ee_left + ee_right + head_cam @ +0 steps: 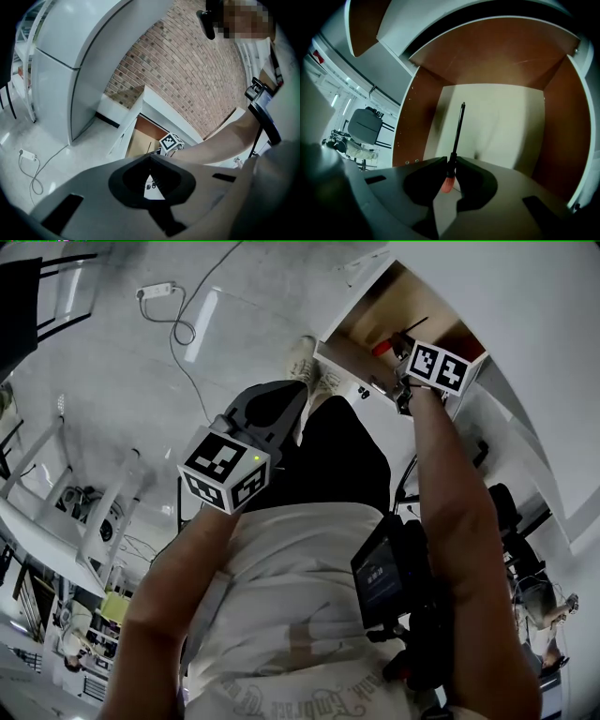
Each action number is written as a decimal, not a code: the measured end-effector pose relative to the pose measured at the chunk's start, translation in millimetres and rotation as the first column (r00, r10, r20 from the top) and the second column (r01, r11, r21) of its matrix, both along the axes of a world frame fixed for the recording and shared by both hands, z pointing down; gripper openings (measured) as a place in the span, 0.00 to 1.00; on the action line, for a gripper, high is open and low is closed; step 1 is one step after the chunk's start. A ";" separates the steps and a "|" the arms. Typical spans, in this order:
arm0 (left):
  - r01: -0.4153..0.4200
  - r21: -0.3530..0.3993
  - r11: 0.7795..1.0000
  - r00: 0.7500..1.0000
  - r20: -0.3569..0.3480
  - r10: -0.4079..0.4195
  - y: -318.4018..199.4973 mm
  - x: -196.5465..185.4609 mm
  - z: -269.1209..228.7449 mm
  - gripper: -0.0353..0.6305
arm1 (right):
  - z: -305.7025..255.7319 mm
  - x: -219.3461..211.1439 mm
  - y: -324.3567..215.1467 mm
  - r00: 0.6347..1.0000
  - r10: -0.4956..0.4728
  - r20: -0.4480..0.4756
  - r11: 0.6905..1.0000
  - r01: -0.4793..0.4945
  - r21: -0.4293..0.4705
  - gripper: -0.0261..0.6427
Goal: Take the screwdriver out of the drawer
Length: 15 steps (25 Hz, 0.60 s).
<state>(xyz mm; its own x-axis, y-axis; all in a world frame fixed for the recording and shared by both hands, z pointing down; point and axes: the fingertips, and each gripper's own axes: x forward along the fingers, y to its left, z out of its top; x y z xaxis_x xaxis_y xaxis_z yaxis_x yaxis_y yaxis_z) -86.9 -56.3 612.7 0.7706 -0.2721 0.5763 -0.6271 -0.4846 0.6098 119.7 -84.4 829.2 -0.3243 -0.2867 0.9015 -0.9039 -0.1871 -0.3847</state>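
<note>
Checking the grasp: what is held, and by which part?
The right gripper pinches the screwdriver where black shaft meets red handle; the left gripper holds nothing.

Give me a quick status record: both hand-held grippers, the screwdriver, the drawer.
right hand-held gripper: shut on the screwdriver, at the black collar just ahead of its red handle
screwdriver: shaft points into the drawer, over its pale floor; not yet out
drawer: open
left hand-held gripper: shut, empty, held away from the drawer
</note>
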 end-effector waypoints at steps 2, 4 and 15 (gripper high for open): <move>-0.008 0.012 1.000 1.000 0.001 0.008 -1.5 4.1 -4.3 0.09 | -6.0 0.7 -0.2 1.000 -0.011 0.002 1.000 0.011 0.014 0.14; -0.014 0.019 1.000 1.000 0.001 0.014 -1.2 8.7 -9.0 0.09 | -12.6 0.5 2.0 1.000 -0.020 0.004 0.999 0.020 0.028 0.15; -0.094 0.084 0.992 0.996 0.013 0.094 -8.6 39.7 -42.6 0.09 | -56.8 8.6 16.0 1.000 -0.030 0.007 0.995 0.030 0.095 0.14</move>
